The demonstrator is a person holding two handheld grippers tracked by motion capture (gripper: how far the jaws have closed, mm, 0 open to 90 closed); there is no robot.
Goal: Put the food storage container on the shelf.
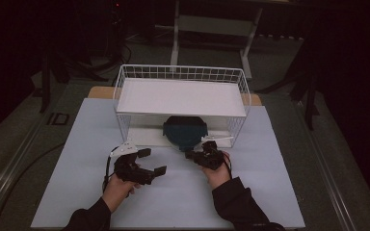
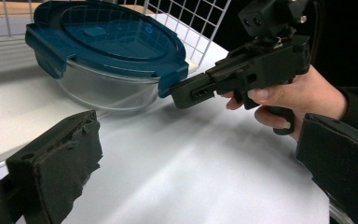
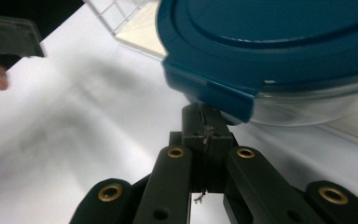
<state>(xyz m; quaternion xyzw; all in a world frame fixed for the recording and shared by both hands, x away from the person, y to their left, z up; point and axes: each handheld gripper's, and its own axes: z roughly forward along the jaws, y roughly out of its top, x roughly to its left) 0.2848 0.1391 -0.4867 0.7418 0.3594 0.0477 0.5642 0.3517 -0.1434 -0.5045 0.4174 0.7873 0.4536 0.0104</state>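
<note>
Now right gripper fingers pressed together at container lid clip; left gripper fingers wide.

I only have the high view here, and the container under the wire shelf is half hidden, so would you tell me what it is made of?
Observer: The container is a clear bowl with a dark blue clip-on lid, seen in the left gripper view.
Operator: Thank you. Is the right gripper holding it?
Observer: The right gripper has its jaws closed together, tips just beneath a lid clip; I cannot tell whether they touch.
Operator: And the left gripper?
Observer: The left gripper is open, its jaws wide apart with nothing between them, back from the container.
</note>
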